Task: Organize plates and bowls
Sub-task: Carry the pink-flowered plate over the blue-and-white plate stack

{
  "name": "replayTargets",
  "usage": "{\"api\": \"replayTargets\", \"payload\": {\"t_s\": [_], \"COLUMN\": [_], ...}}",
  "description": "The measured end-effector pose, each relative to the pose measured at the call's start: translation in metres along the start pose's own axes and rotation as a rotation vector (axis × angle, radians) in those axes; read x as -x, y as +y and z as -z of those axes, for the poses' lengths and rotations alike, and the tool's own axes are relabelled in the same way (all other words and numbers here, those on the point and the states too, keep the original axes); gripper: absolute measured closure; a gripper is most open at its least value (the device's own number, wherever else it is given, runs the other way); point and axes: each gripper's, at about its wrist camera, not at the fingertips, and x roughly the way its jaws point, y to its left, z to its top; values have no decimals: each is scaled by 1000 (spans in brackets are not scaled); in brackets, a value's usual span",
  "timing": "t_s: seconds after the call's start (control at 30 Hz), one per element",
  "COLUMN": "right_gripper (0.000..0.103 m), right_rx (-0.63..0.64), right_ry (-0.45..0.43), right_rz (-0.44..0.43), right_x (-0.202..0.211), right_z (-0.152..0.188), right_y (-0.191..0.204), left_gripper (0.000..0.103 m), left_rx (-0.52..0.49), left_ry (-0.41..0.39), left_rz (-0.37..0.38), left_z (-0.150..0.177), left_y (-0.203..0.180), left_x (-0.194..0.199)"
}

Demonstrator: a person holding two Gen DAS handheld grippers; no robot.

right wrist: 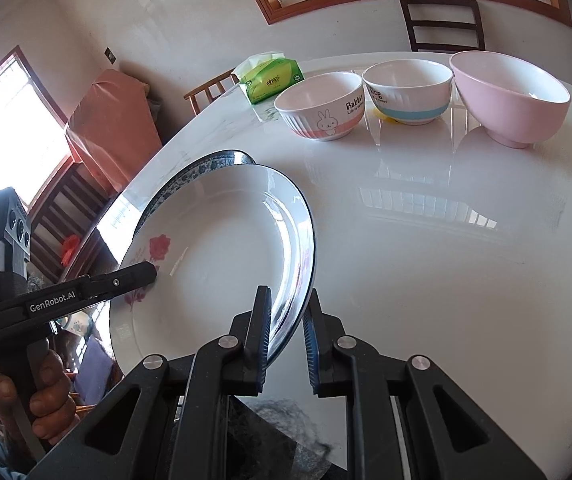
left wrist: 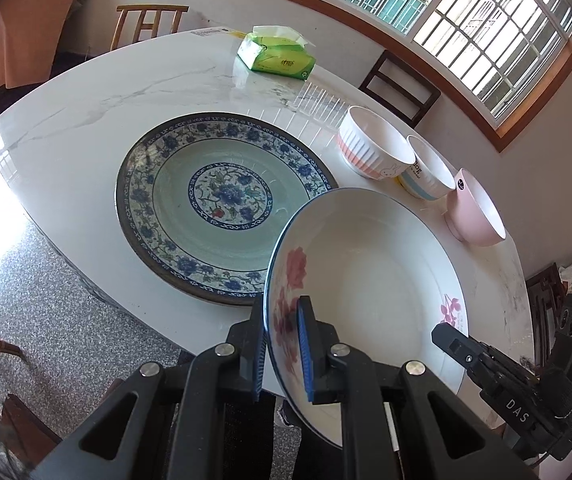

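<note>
1. Left wrist view shows your left gripper (left wrist: 282,344) clenched on the near-left rim of the white round ceramic plate with pink flowers and a thin blue edge (left wrist: 369,264); one blue pad (left wrist: 305,350) lies on the inside face, the other finger is behind the rim.
2. Your right gripper (right wrist: 287,336) is also clamped on this plate, on the opposite rim, so you carry it between two hands. I judge this is because the plate is wide and smooth, and one pinch alone could let it swing.
3. The plate is held above the white marble-look table (right wrist: 425,240), just beside the big blue-and-white patterned plate (left wrist: 222,204), and in the picture it partly covers that plate's near-right edge.
4. The plate is tilted, not level: its hollow side faces up and towards your cameras. It is round, so it has no real long axis; the line between your two grips runs across it.
5. The three bowls, white-and-pink ribbed with a rabbit (right wrist: 319,106), white with a light blue band (right wrist: 407,92) and plain pink (right wrist: 509,98), stand upright in one row, well apart from the plates.
6. Probably you are stacking the white plate onto the patterned one.
</note>
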Motion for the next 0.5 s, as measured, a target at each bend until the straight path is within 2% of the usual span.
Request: {"api": "replayTargets", "payload": {"t_s": [0.5], "right_gripper": [87], "right_rx": [68], "right_ry": [35], "right_rz": [-9], "right_x": [-31], "right_z": [-19], "right_y": [37], "left_gripper": [88], "left_rx": [79], "left_ry": [-20], "left_rz": [-26], "left_z": [-13], "left_y": [41], "left_x": [5]}}
